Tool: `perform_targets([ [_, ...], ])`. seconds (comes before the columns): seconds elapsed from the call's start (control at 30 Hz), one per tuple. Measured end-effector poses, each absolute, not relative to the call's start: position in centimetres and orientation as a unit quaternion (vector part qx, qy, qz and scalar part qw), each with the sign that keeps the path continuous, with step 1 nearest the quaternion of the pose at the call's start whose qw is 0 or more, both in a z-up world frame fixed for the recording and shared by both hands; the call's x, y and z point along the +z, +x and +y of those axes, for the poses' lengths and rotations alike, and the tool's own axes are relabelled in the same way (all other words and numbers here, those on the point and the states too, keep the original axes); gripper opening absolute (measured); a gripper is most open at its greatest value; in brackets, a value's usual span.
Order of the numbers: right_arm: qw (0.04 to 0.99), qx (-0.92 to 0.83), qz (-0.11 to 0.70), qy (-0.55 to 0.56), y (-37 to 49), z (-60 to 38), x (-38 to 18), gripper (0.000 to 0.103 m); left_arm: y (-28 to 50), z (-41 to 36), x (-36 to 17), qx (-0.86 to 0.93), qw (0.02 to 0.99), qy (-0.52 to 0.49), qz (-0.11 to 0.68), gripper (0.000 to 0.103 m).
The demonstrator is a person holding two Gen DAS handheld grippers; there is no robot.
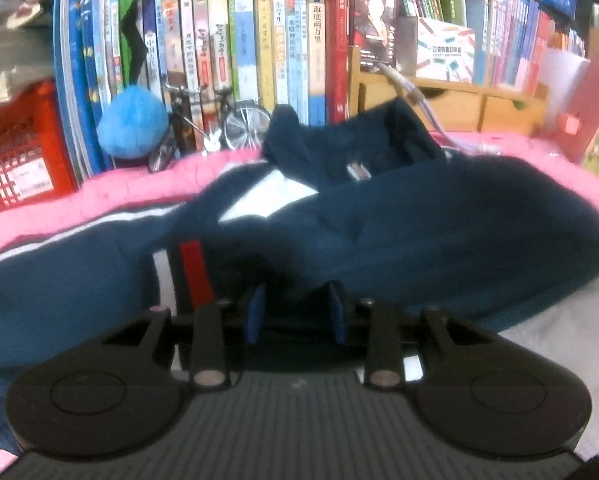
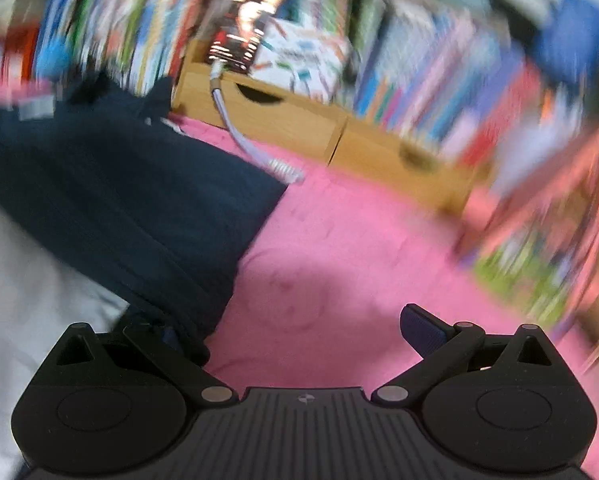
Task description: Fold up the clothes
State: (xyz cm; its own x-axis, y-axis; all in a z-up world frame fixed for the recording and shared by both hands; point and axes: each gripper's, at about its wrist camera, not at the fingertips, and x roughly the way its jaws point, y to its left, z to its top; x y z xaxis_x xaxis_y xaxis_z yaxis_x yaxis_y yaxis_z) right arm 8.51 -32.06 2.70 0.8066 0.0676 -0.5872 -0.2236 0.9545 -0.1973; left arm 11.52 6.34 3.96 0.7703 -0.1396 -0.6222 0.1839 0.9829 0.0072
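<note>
Wooden drawer box (image 2: 299, 128) under books (image 1: 259, 40); left gripper (image 1: 297, 312) jaws part-spread over navy jacket (image 1: 379, 220), right gripper (image 2: 295, 332) jaws wide.

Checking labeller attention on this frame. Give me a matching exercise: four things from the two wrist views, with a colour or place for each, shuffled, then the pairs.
Things:
1. garment
2. quilt
3. plush ball
4. toy bicycle

Colour or place:
A. pink, spread under the clothing
B. light blue, at the foot of the books
C. navy with white and red stripes
D. small, black, parked against the book spines beside the ball

Pairs: 1-C, 2-A, 3-B, 4-D
</note>
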Motion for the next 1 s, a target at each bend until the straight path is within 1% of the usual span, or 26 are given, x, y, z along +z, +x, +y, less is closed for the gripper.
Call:
perform_targets([
  [0.1,0.929,0.122,0.348,-0.03,8.6,-34.7,3.5,0.103,11.5,6.3,3.9,-0.089,0.94,0.036,0.327,0.034],
  [0.17,0.921,0.136,0.364,-0.019,8.1,-35.1,4.3,0.103,11.5,6.5,3.9,-0.091,0.94,0.034,0.327,0.034],
  [0.3,0.933,0.139,0.327,-0.058,6.3,-34.7,7.4,0.103,11.5,6.5,3.9,-0.096,0.94,0.033,0.327,0.038],
  [0.4,0.947,0.162,0.279,-0.01,5.6,-33.8,10.0,0.103,11.5,6.5,4.0,-0.097,0.94,0.034,0.326,0.038],
  [0.47,0.945,0.192,0.264,0.026,5.7,-31.8,10.7,0.101,11.5,6.6,4.0,-0.098,0.94,0.031,0.326,0.038],
  [0.53,0.94,0.21,0.267,0.04,6.4,-28.5,10.5,0.092,11.5,6.5,4.0,-0.097,0.94,0.033,0.326,0.039],
  [0.57,0.936,0.216,0.277,0.037,7.0,-26.6,9.9,0.081,11.5,6.5,4.0,-0.097,0.94,0.034,0.326,0.039],
  [0.6,0.931,0.222,0.286,0.034,7.6,-24.7,9.4,0.073,11.6,6.5,4.1,-0.097,0.94,0.034,0.326,0.039],
  [0.67,0.923,0.229,0.307,0.025,8.8,-21.2,8.0,0.068,11.6,6.5,4.1,-0.097,0.94,0.034,0.326,0.039],
  [0.77,0.916,0.221,0.335,0.009,10.0,-17.9,5.5,0.066,11.6,6.6,4.1,-0.097,0.94,0.034,0.325,0.039],
  [0.83,0.919,0.199,0.341,-0.015,10.3,-17.5,4.0,0.065,11.6,6.6,4.1,-0.097,0.94,0.034,0.325,0.039],
  [0.9,0.928,0.173,0.326,-0.053,9.9,-18.3,3.4,0.065,11.6,6.6,4.0,-0.098,0.94,0.033,0.325,0.039],
  [1.0,0.933,0.138,0.328,-0.052,10.0,-21.6,3.2,0.065,11.6,6.7,4.0,-0.099,0.94,0.03,0.325,0.039],
])
